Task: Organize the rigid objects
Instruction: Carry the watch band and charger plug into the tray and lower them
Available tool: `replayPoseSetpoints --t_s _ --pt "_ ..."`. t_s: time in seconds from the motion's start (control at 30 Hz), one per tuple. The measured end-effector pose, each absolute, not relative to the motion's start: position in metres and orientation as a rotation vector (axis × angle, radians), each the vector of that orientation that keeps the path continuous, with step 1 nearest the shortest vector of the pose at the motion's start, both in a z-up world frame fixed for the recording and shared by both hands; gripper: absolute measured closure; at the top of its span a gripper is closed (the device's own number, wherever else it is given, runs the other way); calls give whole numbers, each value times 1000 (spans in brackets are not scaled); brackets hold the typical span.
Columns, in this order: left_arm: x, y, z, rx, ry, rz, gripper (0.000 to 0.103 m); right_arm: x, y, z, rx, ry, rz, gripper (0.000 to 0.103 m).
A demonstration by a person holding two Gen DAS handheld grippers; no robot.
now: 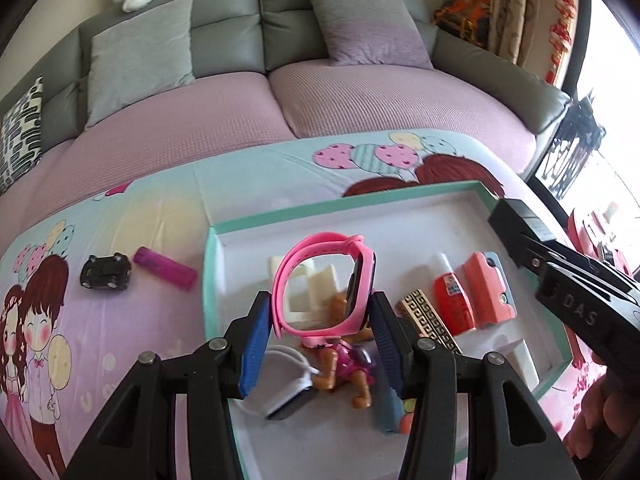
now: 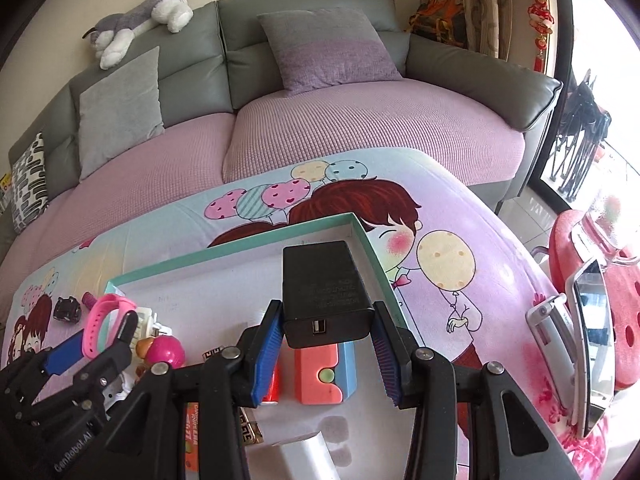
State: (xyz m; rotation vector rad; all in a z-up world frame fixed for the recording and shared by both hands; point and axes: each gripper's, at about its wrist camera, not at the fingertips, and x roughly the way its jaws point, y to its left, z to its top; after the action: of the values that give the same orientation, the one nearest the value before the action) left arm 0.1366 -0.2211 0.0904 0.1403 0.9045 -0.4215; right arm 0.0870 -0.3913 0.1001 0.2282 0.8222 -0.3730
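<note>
Left wrist view: a pink watch (image 1: pixel 320 276) is gripped between the blue pads of the left gripper (image 1: pixel 320 320) and held above a teal-rimmed tray (image 1: pixel 212 240) set on a cartoon-print cloth (image 1: pixel 120 320). Beneath the watch, a toy puppy (image 1: pixel 344 364), a glue bottle (image 1: pixel 454 300) and a coral case (image 1: pixel 490 292) are seen lying inside the tray. A small black toy car (image 1: pixel 106 272) and a magenta lighter (image 1: pixel 165 268) are left on the cloth, just beside the tray's left rim.

In the right wrist view, a black charger (image 2: pixel 326 292) is clamped by the right gripper (image 2: pixel 326 340) and held over the tray's far right corner; whether it touches the tray floor cannot be told. A grey sofa (image 2: pixel 304 28) is seen behind the table.
</note>
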Motion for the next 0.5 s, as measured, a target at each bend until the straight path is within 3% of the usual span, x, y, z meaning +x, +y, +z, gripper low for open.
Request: replayPoseSetpoints --t_s 0.5 --pt "137 -235 79 156 946 -456 52 98 -381 84 204 875 -344 56"
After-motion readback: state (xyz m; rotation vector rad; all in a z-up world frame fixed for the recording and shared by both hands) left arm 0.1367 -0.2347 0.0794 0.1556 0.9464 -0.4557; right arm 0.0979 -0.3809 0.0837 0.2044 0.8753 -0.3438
